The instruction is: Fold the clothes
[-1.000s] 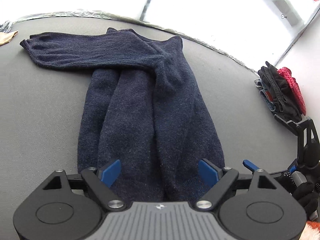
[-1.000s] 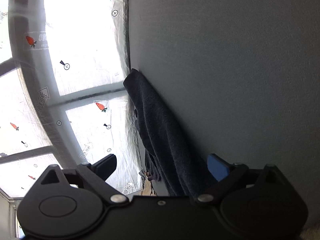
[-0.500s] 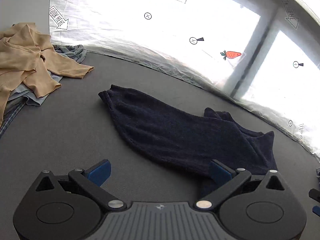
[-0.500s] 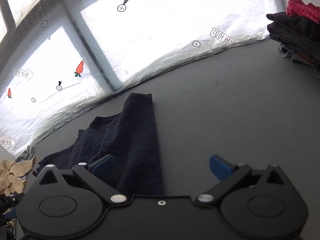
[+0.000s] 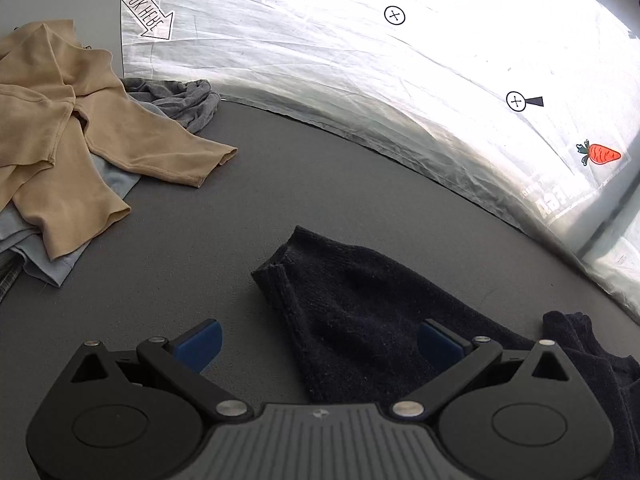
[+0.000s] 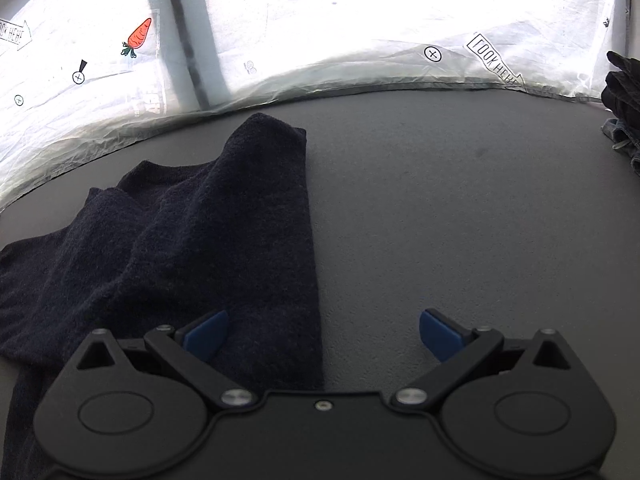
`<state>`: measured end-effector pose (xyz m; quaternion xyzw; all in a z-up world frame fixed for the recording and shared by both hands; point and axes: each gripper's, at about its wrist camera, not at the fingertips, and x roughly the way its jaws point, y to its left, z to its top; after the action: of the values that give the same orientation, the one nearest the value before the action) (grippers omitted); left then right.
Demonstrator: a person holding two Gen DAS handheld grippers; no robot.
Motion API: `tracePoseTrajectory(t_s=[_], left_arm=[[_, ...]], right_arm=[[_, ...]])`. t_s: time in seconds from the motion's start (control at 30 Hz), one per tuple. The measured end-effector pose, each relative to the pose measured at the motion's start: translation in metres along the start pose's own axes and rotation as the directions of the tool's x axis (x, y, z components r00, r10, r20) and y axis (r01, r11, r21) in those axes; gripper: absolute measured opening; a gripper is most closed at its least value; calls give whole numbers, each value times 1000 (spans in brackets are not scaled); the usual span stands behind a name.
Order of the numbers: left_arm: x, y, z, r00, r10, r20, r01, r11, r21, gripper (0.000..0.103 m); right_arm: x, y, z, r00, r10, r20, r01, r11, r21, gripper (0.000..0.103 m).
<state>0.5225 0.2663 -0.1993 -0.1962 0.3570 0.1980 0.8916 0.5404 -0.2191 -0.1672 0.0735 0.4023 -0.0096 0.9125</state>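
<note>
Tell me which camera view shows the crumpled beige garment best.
The left wrist view. There the crumpled beige garment lies in full sight at the left, on top of grey and light blue clothes. The right wrist view does not show it at all.

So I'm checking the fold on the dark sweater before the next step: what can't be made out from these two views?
- Dark sweater: in the left wrist view, its body runs under the left hand-held gripper and off the right edge.
- In the right wrist view, its near part is hidden by the right hand-held gripper.
- Dark clothes pile: cut by the right edge.
- Tan garment: cut by the left edge.
</note>
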Motion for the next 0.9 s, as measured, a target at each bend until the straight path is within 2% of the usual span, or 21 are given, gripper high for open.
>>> tracePoseTrajectory(t_s=[0.17,0.3,0.33,0.37,0.4,0.43,0.5,0.57,0.67,0.7,0.77,0.8,0.83,0.87,0.9], left_arm=[[21,5,7,1000,-26,14,27,997,-78,103],[33,-2,10,1000,-29,10,30,997,-72,99],[35,-6,11,1000,-17,13,17,998,-61,94],[35,-9,12,1000,-12,9,12,999,-47,80],[35,-12,13,1000,-9,5,9,999,-33,62],[35,-16,14,1000,-6,0,6,1000,-18,53],[31,-16,19,1000,-29,-7,28,999,-18,11],[15,-21,21,995,-100,1,100,995,-29,11],[-11,-29,23,978,-210,19,210,977,-43,11],[-22,-37,23,967,-255,27,256,966,-33,11],[-47,-60,23,923,-384,24,384,924,5,11],[-61,-72,19,893,-449,8,449,893,34,11],[-76,-85,14,856,-517,-12,516,854,64,11],[-93,-101,5,807,-588,-54,591,801,100,11],[-104,-112,-4,771,-630,-93,637,761,124,11]], right_arm=[[8,7,2,1000,-22,-6,22,999,-38,103],[11,8,8,999,-29,-41,27,999,-35,103],[11,7,9,998,-27,-52,25,999,-32,103],[12,7,11,998,-24,-63,23,999,-28,103],[12,6,13,997,-22,-75,20,999,-25,103],[13,6,14,996,-20,-86,18,1000,-21,103],[14,4,17,994,-15,-109,14,1000,-14,103],[15,4,20,991,-13,-130,12,1000,-11,103],[16,2,22,989,-3,-150,3,1000,2,103],[15,0,23,988,6,-157,-3,1000,20,103],[9,-8,23,985,48,-164,-33,995,90,102],[3,-13,21,985,74,-157,-52,989,139,102],[-2,-18,19,984,98,-147,-70,980,185,102],[-8,-23,15,984,113,-137,-82,974,212,102],[-14,-26,12,985,114,-128,-84,972,219,102]])
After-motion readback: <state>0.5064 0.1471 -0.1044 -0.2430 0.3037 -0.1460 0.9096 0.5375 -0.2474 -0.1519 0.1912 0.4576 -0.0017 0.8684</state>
